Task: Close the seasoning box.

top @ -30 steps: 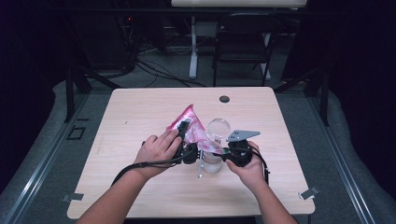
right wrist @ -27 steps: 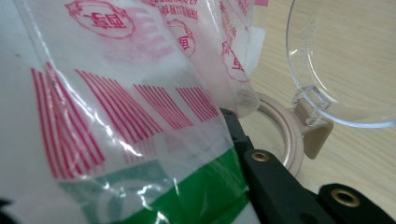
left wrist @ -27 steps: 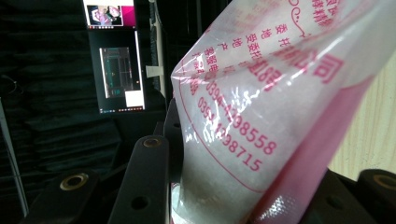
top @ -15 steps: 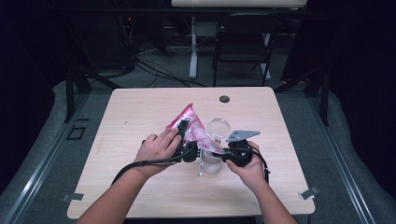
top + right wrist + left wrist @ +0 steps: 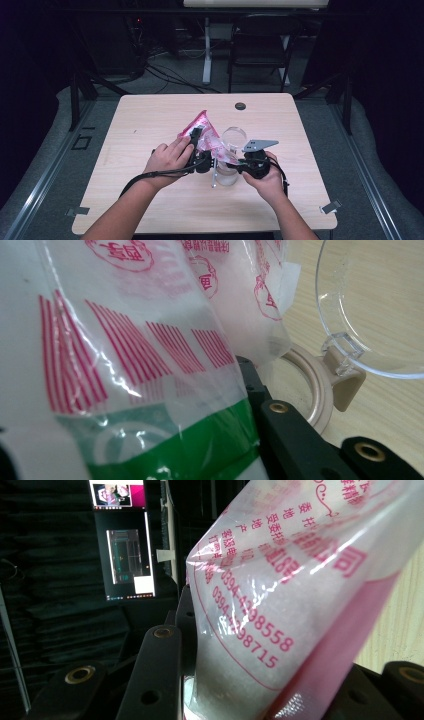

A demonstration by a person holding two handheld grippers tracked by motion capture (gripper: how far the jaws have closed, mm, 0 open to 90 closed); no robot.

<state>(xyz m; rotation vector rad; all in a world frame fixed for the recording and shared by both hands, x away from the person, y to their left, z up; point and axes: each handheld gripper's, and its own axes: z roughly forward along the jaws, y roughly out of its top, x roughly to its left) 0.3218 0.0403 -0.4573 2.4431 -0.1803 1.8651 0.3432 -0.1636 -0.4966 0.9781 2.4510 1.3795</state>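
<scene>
Tongs, left [image 5: 196, 137]: jaws partly closed, clamped on pink-printed plastic bag [image 5: 206, 131]. Tongs, right [image 5: 235, 162]: pinched tight on the bag's lower edge. Bag hangs between both, above clear jar [image 5: 227, 170] with hinged lid [image 5: 372, 305] on counter [image 5: 150, 115]. Jar mouth partly hidden behind bag.

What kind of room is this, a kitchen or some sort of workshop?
Probably a recording lab or studio, not a kitchen: a lone wooden table ringed by dark curtains, loose cables across the floor, and a lit monitor against the black backdrop.
</scene>
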